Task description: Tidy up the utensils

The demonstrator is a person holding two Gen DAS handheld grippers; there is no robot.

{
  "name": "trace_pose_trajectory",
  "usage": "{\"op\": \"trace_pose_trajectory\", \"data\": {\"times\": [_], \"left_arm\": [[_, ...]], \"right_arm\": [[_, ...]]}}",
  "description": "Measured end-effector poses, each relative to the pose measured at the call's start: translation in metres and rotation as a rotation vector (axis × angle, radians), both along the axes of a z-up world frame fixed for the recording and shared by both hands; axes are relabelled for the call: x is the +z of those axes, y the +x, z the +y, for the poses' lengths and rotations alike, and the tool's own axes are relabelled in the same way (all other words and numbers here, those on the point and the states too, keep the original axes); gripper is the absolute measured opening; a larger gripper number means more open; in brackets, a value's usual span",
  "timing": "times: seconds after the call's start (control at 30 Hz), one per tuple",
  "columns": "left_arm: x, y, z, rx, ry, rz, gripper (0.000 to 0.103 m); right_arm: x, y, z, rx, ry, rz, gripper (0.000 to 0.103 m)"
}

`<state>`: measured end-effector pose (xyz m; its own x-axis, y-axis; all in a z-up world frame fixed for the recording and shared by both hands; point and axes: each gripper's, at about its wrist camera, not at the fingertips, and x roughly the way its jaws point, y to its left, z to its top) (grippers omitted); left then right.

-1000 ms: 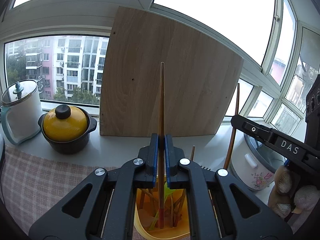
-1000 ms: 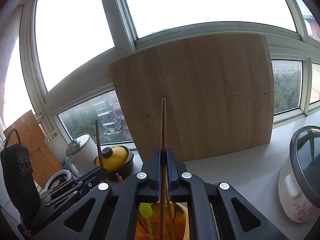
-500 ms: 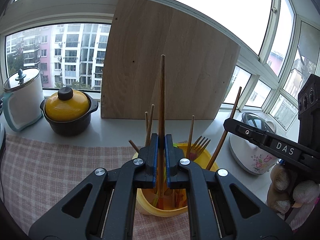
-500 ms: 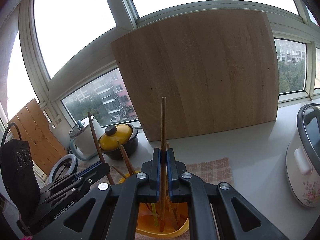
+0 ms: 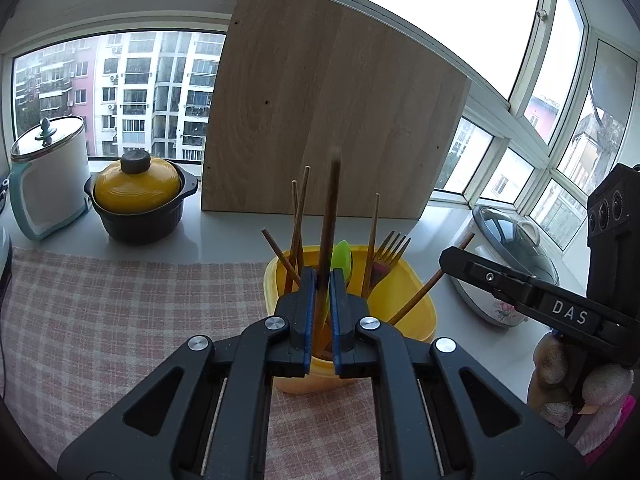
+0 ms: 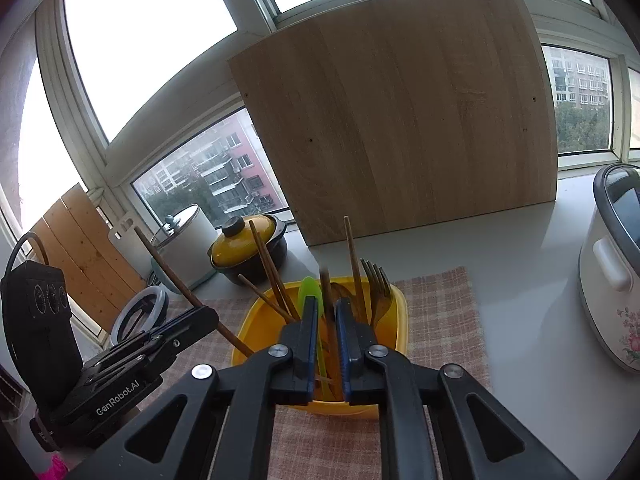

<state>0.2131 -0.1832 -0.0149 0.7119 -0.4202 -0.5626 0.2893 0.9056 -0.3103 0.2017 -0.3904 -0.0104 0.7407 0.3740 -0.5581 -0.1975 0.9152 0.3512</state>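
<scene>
At lower centre, the left tongs (image 5: 322, 276) pinch a chopstick (image 5: 329, 216) above the yellow tub (image 5: 412, 300); the right tongs (image 6: 327, 308) are opening around another chopstick (image 6: 325, 284). Fork (image 5: 390, 246), green spoon (image 5: 342, 256) and sticks already stand inside; these two seem last.

left tongs (image 5: 322, 312) clamped, right tongs (image 6: 327, 340) opening, both angled downward

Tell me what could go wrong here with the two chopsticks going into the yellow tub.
1. The right hand-held gripper is opening with its chopstick loose between the jaws. The left view shows it leaning out over the tub rim, so it may tip out.
2. The tub is crowded with a fork, spoon and other chopsticks. The left hand-held gripper grips its chopstick, which could jam against them.
</scene>
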Motion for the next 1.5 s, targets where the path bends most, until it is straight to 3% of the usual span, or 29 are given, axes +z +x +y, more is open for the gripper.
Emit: {"op": "trace_pose_trajectory", "data": {"times": [0.03, 0.13, 0.63, 0.8, 0.97, 1.07, 1.3, 1.37, 1.5], "left_arm": [[0.001, -0.003, 0.001, 0.001, 0.004, -0.001, 0.007], [0.003, -0.014, 0.007, 0.009, 0.005, -0.011, 0.027], [0.019, -0.062, 0.022, 0.011, 0.052, -0.038, 0.029], [0.027, -0.082, 0.024, -0.004, 0.069, -0.062, 0.044], [0.033, -0.099, 0.027, -0.008, 0.068, -0.051, 0.072], [0.035, -0.109, 0.027, -0.003, 0.093, -0.059, 0.081], [0.031, -0.124, 0.026, 0.027, 0.161, -0.031, 0.090], [0.029, -0.127, 0.029, 0.049, 0.169, -0.021, 0.094], [0.027, -0.131, 0.033, 0.075, 0.186, -0.027, 0.097]], "right_arm": [[0.002, -0.004, 0.000, -0.002, -0.004, -0.010, 0.033], [0.006, -0.017, 0.003, 0.001, -0.027, -0.026, 0.035], [0.011, -0.073, 0.011, -0.021, -0.048, -0.022, 0.046], [0.016, -0.091, 0.018, -0.039, -0.087, -0.038, 0.057], [0.018, -0.107, 0.018, -0.067, -0.088, -0.030, 0.076], [0.019, -0.115, 0.016, -0.092, -0.103, -0.030, 0.082], [0.018, -0.127, 0.010, -0.132, -0.109, -0.028, 0.091], [0.017, -0.129, 0.009, -0.141, -0.113, -0.025, 0.100], [0.018, -0.134, 0.011, -0.146, -0.133, -0.037, 0.102]]}}
